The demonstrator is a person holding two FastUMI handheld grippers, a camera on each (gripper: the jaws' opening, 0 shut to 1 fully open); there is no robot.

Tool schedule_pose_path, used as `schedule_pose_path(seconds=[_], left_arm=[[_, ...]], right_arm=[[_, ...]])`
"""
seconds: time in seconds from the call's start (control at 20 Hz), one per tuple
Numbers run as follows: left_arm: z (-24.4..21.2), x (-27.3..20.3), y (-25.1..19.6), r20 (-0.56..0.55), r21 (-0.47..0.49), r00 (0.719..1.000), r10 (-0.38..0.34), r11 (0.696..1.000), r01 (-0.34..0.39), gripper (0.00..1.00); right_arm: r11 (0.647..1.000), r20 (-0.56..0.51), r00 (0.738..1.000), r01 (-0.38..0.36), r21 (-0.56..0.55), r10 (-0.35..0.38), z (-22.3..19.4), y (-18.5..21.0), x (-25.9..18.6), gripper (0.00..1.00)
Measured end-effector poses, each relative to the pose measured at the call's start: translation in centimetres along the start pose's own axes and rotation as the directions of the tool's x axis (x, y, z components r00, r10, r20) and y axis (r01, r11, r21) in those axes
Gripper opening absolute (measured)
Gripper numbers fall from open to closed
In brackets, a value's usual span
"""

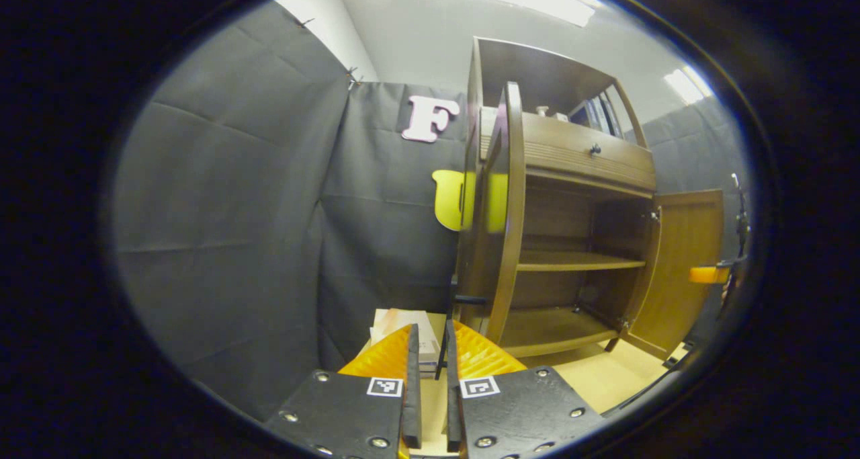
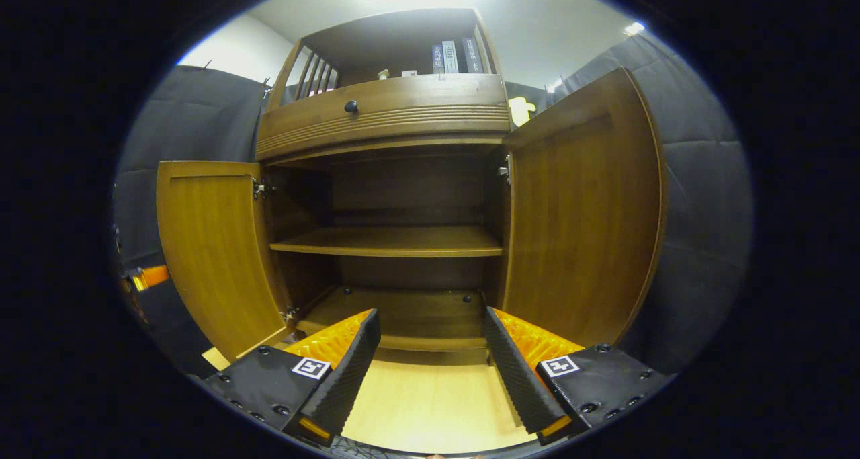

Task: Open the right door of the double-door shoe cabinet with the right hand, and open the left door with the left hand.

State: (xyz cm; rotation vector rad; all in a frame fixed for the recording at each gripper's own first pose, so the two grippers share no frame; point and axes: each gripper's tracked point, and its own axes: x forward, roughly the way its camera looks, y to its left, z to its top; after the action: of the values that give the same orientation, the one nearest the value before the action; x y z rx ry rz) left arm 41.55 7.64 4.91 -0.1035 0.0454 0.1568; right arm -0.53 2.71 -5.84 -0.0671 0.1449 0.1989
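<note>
Two fingers of the left gripper point(image 1: 431, 327) sit nearest us, drawn close about a thin dark handle point(image 1: 441, 355) on the outer face of the shoe cabinet's left door point(image 1: 502, 210); we cannot tell whether both fingers press on it. That door stands swung wide from the shoe cabinet point(image 2: 403, 109) and meets us edge-on in the left gripper view. The right door point(image 2: 584, 210) is open as well, angled out from the cabinet's opposite side. In the right gripper view, the right gripper point(image 2: 430, 313) hangs squarely before the cabinet's open front, its fingers spread far apart and holding nothing. Inside the cabinet we see a bare middle shelf point(image 2: 390, 241) over a bare bottom board. Above the opening runs a drawer point(image 2: 383, 119) with a dark knob point(image 2: 351, 106), and books point(image 2: 457, 57) stand in the cabinet's top compartment. A pale stack of boxes point(image 1: 403, 328) lies just beside the cabinet, outside the left door.
</note>
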Motion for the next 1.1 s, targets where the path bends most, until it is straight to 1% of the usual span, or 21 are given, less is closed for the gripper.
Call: schedule_pose_path(seconds=[0.05,0.1,0.2,0.3,0.35,0.5,0.55,0.65,0.7,0.75,0.85,0.9,0.95,1.0,1.05,1.1], left_arm=[[0.2,-0.2,0.4,0.008,-0.001,1.000,0.026,1.000,-0.026,0.15],[0.5,-0.3,0.4,0.017,-0.004,0.999,0.036,0.999,-0.036,0.16],[1.5,-0.2,0.5,0.053,0.009,0.997,0.052,0.999,-0.052,0.17],[2.4,0.3,0.5,0.088,0.005,0.994,0.065,0.998,-0.065,0.16],[3.0,0.1,0.3,0.109,0.005,0.991,0.072,0.997,-0.072,0.18],[4.2,0.5,0.5,0.164,0.023,0.982,0.090,0.995,-0.095,0.18],[4.2,0.7,0.4,0.164,0.027,0.982,0.091,0.995,-0.097,0.30],[4.2,0.6,-0.5,0.161,0.042,0.985,0.057,0.997,-0.065,0.53],[4.2,0.8,-1.0,0.158,0.050,0.987,0.035,0.998,-0.043,0.64],[3.8,1.0,-1.4,0.149,0.056,0.989,0.018,0.998,-0.027,0.76],[3.0,0.6,-2.5,0.107,0.071,0.994,-0.017,0.997,0.010,0.99],[2.6,0.4,-3.0,0.088,0.088,0.995,-0.036,0.996,0.028,0.99],[2.3,0.3,-3.0,0.076,0.110,0.996,-0.050,0.993,0.042,0.99],[2.2,0.2,-3.1,0.072,0.130,0.995,-0.062,0.990,0.053,0.99],[2.0,0.5,-3.3,0.061,0.135,0.995,-0.075,0.989,0.066,0.99],[1.8,0.4,-3.5,0.042,0.124,0.995,-0.092,0.989,0.086,0.99]], right_arm=[[1.000,-0.006,1.000,0.001,0.013,-0.001,-0.2,-0.2,-0.1,0.98],[0.999,-0.008,1.000,-0.002,0.034,0.002,-0.2,-0.1,-0.2,0.93],[0.998,0.008,1.000,-0.008,0.057,0.007,0.3,0.2,-0.3,0.93],[0.998,0.029,1.000,-0.011,0.059,0.009,0.9,0.3,-0.4,0.93],[0.998,0.035,0.999,-0.017,0.059,0.015,1.1,0.5,-0.4,0.93],[0.999,0.048,0.998,-0.033,0.038,0.031,2.0,0.5,-0.8,0.93],[0.999,0.053,0.998,-0.034,0.036,0.032,2.5,0.4,-0.9,0.93],[0.998,0.084,0.996,-0.035,0.045,0.031,4.0,0.0,-1.7,0.93],[0.999,0.110,0.994,-0.028,0.041,0.023,5.0,-0.3,-2.2,0.98],[0.999,0.127,0.992,-0.024,0.036,0.019,5.5,-0.5,-2.7,0.98],[0.999,0.141,0.990,-0.012,0.032,0.007,6.3,-0.8,-3.6,0.92],[0.999,0.139,0.990,-0.007,0.041,0.002,6.4,-0.9,-3.8,0.98],[0.998,0.131,0.991,-0.018,0.055,0.011,6.2,-0.6,-4.1,0.98],[0.998,0.121,0.992,-0.034,0.058,0.027,5.7,-0.2,-4.5,0.93],[0.998,0.107,0.994,-0.036,0.050,0.030,5.1,-0.1,-5.0,0.92],[0.999,0.094,0.995,-0.033,0.037,0.030,4.7,-0.2,-5.5,0.95]])
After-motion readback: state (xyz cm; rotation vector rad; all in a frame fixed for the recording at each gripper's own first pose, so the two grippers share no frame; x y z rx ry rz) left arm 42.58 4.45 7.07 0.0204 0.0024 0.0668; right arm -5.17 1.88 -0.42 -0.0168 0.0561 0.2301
